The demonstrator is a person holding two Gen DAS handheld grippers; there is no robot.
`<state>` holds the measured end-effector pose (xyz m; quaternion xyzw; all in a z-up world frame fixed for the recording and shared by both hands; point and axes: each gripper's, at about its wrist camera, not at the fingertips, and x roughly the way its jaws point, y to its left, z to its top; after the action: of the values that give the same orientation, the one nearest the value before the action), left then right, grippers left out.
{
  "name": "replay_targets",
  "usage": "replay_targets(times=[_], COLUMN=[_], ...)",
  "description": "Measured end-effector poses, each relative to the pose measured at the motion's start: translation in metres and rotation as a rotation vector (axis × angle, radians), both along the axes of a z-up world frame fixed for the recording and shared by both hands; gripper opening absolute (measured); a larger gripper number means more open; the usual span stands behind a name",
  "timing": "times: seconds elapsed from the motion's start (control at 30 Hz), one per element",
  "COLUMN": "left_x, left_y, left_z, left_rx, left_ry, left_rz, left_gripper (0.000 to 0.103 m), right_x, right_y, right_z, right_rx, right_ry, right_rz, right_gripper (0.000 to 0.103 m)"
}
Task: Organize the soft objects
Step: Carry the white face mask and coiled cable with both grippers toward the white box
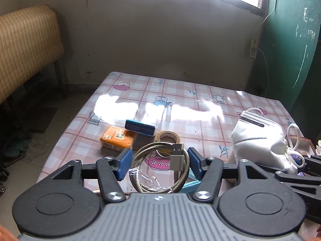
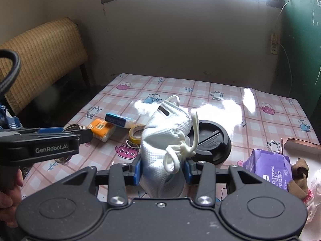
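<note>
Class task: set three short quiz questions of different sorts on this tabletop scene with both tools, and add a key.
1. True or false: the right tool grips the white face mask.
2. Which item sits between the left tool's fingers? A) tape roll B) coiled USB cable C) orange tissue pack
3. Fill in: behind the mask in the right wrist view lies a black round ___.

Key: 1 true; 2 B, the coiled USB cable; 3 lid.
</note>
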<state>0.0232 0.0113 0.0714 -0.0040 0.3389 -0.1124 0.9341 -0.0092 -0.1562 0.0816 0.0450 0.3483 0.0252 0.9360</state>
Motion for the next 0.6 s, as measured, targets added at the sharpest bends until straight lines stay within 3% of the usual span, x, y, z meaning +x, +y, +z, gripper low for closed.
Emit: replay_targets(times=[0.6], left_x=[0.014], left_y=[-0.022], left_z=[0.006], left_rx=[0.005], left_ry=[0.01], left_rz=[-0.032], left_gripper=[0.062], right_x=[0.009], right_y=[-0.012], right_z=[0.009], right_rx=[-0.004], right_ry=[-0.006], right_rz=[-0.005], right_gripper=[0.049])
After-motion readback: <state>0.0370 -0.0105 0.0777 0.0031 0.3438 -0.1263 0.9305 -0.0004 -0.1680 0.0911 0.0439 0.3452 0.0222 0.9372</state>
